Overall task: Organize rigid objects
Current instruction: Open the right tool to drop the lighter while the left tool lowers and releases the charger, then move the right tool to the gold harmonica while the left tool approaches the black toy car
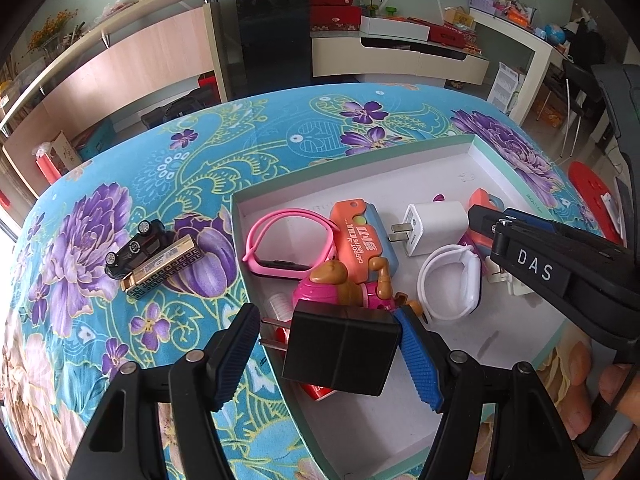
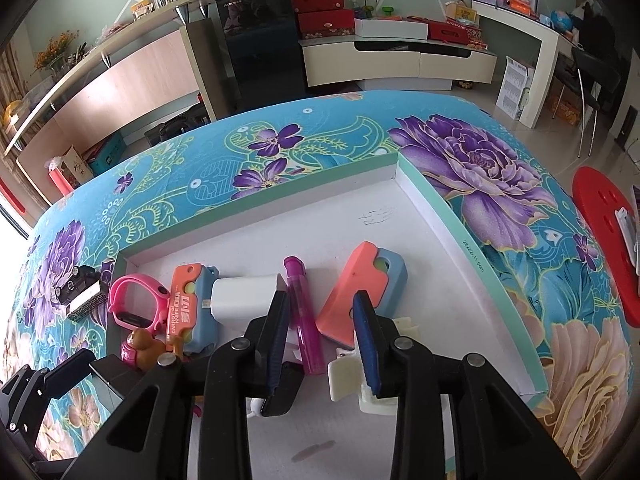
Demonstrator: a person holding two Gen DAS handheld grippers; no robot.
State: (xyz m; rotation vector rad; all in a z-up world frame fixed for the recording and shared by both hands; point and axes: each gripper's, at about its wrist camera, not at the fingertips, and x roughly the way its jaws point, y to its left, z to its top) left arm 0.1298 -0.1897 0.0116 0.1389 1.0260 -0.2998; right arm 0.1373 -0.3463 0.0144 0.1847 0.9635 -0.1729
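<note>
left tool (image 1: 328, 344): I'm gripping a black charger block (image 1: 340, 346) in it, pads spread fairly wide and pressing both sides, prongs sticking out to the left. It's hanging right over the near-left edge of the box (image 1: 360, 152), so this one isn't dropped in yet.

right tool (image 2: 322, 344): I'm running this one part open, with nothing pinched that I can see. The pink pen (image 2: 306, 316) is lying in the gap between the pads without being squeezed, and a cream clip (image 2: 344, 376) is sitting under the right pad.

already in the box: pink watch band (image 1: 280, 246), orange-and-blue carrot knife toy (image 1: 362, 236), white plug (image 1: 434, 228), white band (image 1: 452, 282) and a pink toy figure (image 1: 340, 288) just ahead of my left tool. A second orange-and-blue toy (image 2: 360, 288) is just ahead of my right tool.

still outside: a black toy car (image 1: 136, 246) and a gold-trimmed lighter thing (image 1: 164, 268) are touching each other on the flowery worktop (image 1: 120, 160), off to the left of my left tool and well clear of the box.

progress guess: I'm reckoning most of it is done. What's left is dropping the black charger block, then fetching those two stragglers.

heads up: the near-left corner is getting crowded, so I'm thinking the emptier far side suits the next pieces better.
</note>
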